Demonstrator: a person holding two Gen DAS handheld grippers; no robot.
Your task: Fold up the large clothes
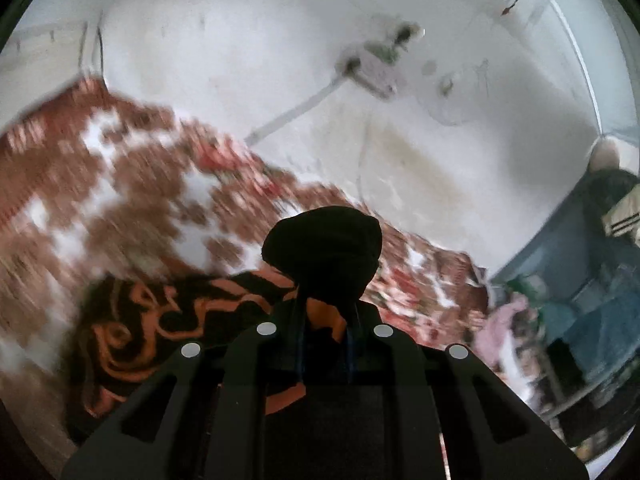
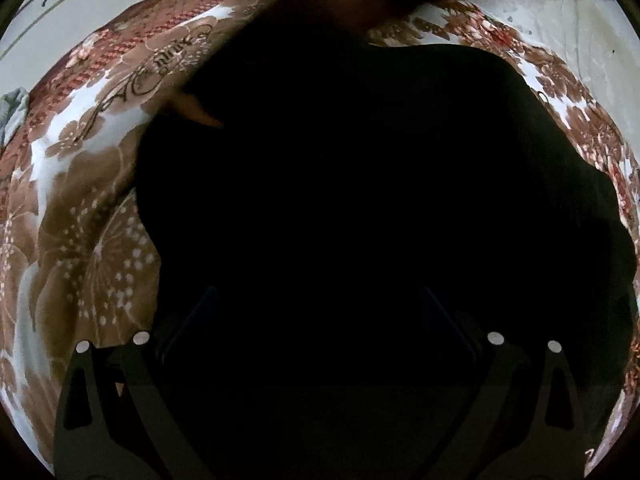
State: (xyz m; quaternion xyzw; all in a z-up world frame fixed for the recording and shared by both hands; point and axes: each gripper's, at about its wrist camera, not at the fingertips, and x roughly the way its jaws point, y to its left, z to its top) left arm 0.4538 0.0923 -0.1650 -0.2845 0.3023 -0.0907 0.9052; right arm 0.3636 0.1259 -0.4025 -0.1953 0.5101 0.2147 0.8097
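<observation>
A black garment with orange swirl patterns point(image 1: 168, 320) lies on a brown and white floral bedsheet point(image 1: 100, 184). My left gripper point(image 1: 324, 320) is shut on a bunched black fold of it point(image 1: 324, 248), lifted above the sheet. In the right wrist view the black garment point(image 2: 360, 200) fills most of the frame, with a small orange patch point(image 2: 200, 114) at its left edge. My right gripper point(image 2: 320, 320) has its fingers point(image 2: 192, 320) spread wide over the dark cloth; the tips are hard to make out.
A white wall point(image 1: 280, 60) with a socket and cable rises behind the bed. Blue furniture and pink cloth point(image 1: 512, 320) stand at the right. The floral sheet point(image 2: 80, 220) surrounds the garment on the left and right.
</observation>
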